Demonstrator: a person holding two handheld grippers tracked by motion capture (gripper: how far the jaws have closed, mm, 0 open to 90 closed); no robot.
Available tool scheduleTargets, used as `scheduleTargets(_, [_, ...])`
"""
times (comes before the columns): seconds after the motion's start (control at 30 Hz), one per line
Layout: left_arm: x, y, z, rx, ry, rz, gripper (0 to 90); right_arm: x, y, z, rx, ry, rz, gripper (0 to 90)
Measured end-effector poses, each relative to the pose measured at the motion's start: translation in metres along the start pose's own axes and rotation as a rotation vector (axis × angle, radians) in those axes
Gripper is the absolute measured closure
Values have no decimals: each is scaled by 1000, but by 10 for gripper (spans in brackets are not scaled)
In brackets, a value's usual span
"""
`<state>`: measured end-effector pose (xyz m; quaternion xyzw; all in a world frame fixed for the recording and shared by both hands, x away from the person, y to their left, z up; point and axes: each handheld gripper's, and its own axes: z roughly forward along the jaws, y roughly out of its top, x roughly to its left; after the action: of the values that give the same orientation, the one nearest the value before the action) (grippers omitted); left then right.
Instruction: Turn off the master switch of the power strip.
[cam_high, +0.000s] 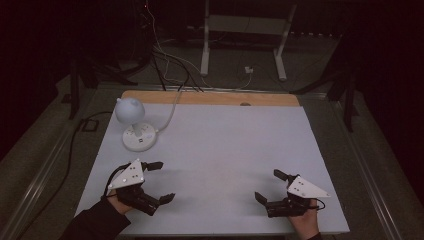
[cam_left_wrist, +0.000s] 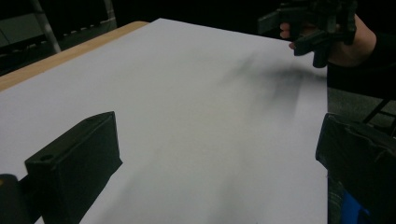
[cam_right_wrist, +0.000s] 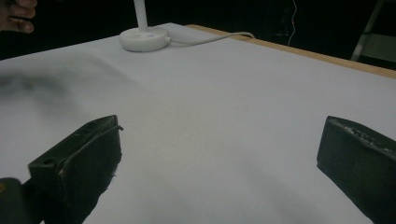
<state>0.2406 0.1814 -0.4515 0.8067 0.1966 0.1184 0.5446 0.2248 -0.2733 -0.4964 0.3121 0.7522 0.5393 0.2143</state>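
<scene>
Between wide-open left tongs (cam_high: 162, 181) and right tongs (cam_high: 268, 185): bare table (cam_high: 220, 150).

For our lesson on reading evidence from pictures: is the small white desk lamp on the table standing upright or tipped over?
Upright. The lamp rests flat on its round base, stem rising to the globe head above.

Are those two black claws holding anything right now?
No. The left gripper and right gripper are both open and empty above the white table.

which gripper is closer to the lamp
The left gripper. It sits at the table's near-left, just in front of the white lamp; the right gripper is across at the near-right.
</scene>
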Motion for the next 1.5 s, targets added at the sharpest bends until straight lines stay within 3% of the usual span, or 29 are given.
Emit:
scheduleTargets(0.17, [5, 6, 2, 0, 38, -26, 4, 0, 0, 0, -2, 2, 3, 0])
scheduleTargets(0.4, [16, 12, 3, -8, 124, -61, 10, 0, 1, 0, -6, 7, 9, 0])
scheduleTargets(0.47, [22, 12, 4, 4, 167, -68, 10, 0, 1, 0, -9, 8, 10, 0])
scheduleTargets(0.5, [22, 12, 4, 4, 167, -68, 10, 0, 1, 0, -9, 8, 10, 0])
scheduleTargets(0.57, [26, 13, 4, 3, 212, -79, 10, 1, 1, -1, -6, 13, 8, 0])
scheduleTargets(0.6, [26, 13, 4, 3, 212, -79, 10, 1, 1, -1, -6, 12, 5, 0])
scheduleTargets(0.7, [33, 15, 4, -5, 290, -99, 10, 0, 1, -1, -9, 12, 12, 0])
scheduleTargets(0.73, [33, 15, 4, -5, 290, -99, 10, 0, 0, -1, -7, 13, 13, 0])
scheduleTargets(0.77, [36, 17, 3, -7, 330, -103, 10, 0, 0, -1, -5, 11, 10, 0])
scheduleTargets(0.83, [38, 17, 2, -10, 345, -110, 10, 0, 0, -1, -4, 13, 9, 0])
scheduleTargets(0.93, [43, 18, 3, -3, 425, -112, 10, 0, 0, 0, -2, 16, 13, 0])
scheduleTargets(1.27, [53, 18, 9, -16, 454, -148, 9, -1, 0, -1, -6, 19, 17, 0])
scheduleTargets(1.37, [57, 17, 14, -7, 478, -165, 9, 0, 0, -1, -5, 21, 14, 0])
scheduleTargets(1.43, [59, 16, 16, 3, 524, -179, 9, 0, 0, -1, -5, 21, 14, 0])
scheduleTargets(1.5, [63, 13, 18, -12, 536, -211, 10, -1, 0, -1, -6, 21, 19, 0])
